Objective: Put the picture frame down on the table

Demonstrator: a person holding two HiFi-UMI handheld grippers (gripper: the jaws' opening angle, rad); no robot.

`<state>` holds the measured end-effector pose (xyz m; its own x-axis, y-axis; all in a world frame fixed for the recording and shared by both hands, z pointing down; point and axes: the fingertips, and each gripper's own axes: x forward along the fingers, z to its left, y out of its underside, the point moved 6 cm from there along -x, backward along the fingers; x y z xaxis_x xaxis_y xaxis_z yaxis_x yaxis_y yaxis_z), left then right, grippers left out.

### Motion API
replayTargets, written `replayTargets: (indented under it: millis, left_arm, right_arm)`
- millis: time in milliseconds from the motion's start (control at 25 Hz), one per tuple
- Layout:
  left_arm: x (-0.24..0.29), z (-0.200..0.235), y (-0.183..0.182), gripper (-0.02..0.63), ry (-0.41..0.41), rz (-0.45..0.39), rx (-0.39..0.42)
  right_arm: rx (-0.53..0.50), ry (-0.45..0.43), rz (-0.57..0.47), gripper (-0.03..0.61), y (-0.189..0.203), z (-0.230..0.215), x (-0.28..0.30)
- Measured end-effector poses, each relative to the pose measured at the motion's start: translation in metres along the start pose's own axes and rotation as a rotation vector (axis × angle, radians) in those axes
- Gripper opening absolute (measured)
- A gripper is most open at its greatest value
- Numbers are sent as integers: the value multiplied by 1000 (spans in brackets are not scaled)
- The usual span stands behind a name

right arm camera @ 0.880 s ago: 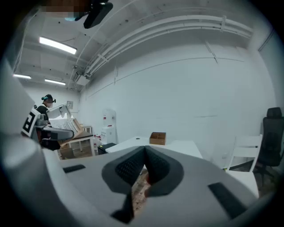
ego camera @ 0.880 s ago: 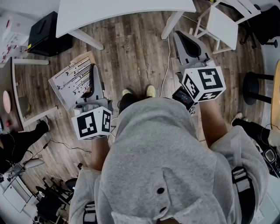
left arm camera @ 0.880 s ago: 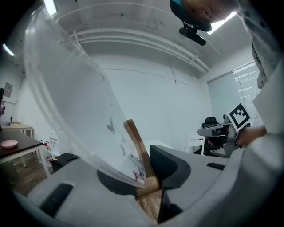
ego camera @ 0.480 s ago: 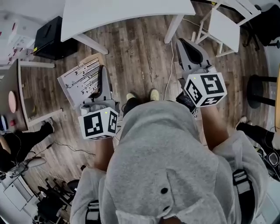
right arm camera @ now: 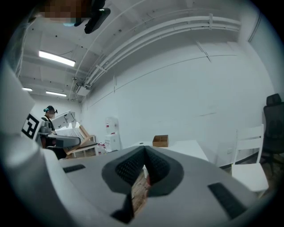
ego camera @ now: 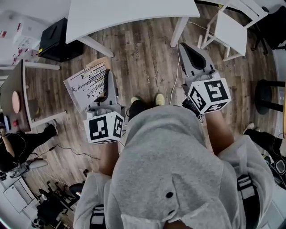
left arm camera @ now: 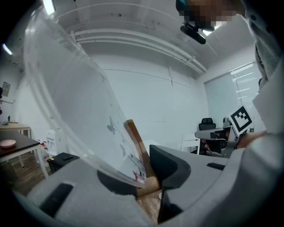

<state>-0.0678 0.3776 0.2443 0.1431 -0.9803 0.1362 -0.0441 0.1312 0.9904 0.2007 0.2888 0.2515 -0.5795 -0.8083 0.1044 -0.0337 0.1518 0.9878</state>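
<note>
so the left gripper (ego camera: 108,86) is clamped on one edge of the picture frame (ego camera: 87,82), which fans out to its left, tilted above the floor (ego camera: 143,58), with the white table (ego camera: 134,11) straight ahead, while the right gripper (ego camera: 193,53) is pinched closed on nothing.

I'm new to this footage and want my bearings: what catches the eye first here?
The picture frame, tilted above the wooden floor, clamped in the left gripper. The white table lies ahead, and the right gripper is shut with nothing in it.
</note>
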Motion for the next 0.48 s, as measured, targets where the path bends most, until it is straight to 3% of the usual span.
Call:
replayTargets:
  millis: [480]
  left_arm:
    - [-1,-6,0,107,5,4,12]
  right_arm:
    - [5,-3,-10,25,3,0,-6]
